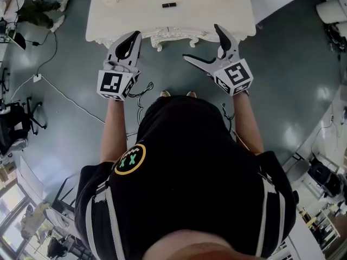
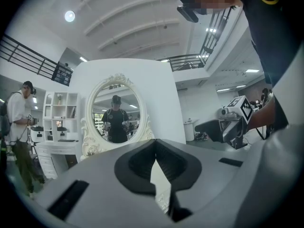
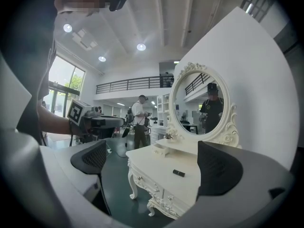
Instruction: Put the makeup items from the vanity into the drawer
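A small black makeup tube (image 1: pixel 168 5) (image 3: pixel 178 173) lies on top of the white vanity (image 1: pixel 124 15) (image 3: pixel 156 170). The vanity's carved front drawer (image 1: pixel 172 34) (image 3: pixel 148 185) is closed. My left gripper (image 1: pixel 134 37) (image 2: pixel 156 151) hovers in front of the vanity's left part with its jaws together and nothing between them. In front of the right part, my right gripper (image 1: pixel 203 42) (image 3: pixel 154 163) stands wide open and empty, with the vanity and the tube seen between its pads. Both grippers are short of the tabletop.
An oval mirror (image 2: pixel 115 113) (image 3: pixel 199 103) stands at the back of the vanity and reflects the person holding the grippers. A person (image 3: pixel 139 120) (image 2: pixel 16 127) stands by white shelves (image 2: pixel 59 118). Cables (image 1: pixel 54 91) and a chair (image 1: pixel 21 123) are on the floor at the left.
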{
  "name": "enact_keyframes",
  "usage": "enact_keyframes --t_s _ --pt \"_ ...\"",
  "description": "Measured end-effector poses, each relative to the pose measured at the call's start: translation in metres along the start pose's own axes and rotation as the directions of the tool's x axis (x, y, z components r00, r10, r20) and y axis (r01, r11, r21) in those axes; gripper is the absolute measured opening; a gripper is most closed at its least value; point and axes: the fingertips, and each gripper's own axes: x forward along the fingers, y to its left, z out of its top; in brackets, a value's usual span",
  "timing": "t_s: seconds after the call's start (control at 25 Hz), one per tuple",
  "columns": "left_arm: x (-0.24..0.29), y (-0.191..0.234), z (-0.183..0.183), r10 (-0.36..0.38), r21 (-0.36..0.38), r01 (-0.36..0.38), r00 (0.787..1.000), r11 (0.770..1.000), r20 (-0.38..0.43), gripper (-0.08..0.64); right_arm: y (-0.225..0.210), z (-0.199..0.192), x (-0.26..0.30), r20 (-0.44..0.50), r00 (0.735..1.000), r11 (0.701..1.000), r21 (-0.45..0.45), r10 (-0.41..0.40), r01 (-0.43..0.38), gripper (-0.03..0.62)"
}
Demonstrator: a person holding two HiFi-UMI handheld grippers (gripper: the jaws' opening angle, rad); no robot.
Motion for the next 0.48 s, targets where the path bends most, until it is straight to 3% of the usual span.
enact_keyframes --t_s 0.48 --pt "0.015 -0.033 -0.009 0.015 0.013 -0.015 0.997 1.000 -0.072 0.021 -0.031 -0.018 -0.016 -0.009 0.998 0.998 0.014 0.064 -0.064 0.600"
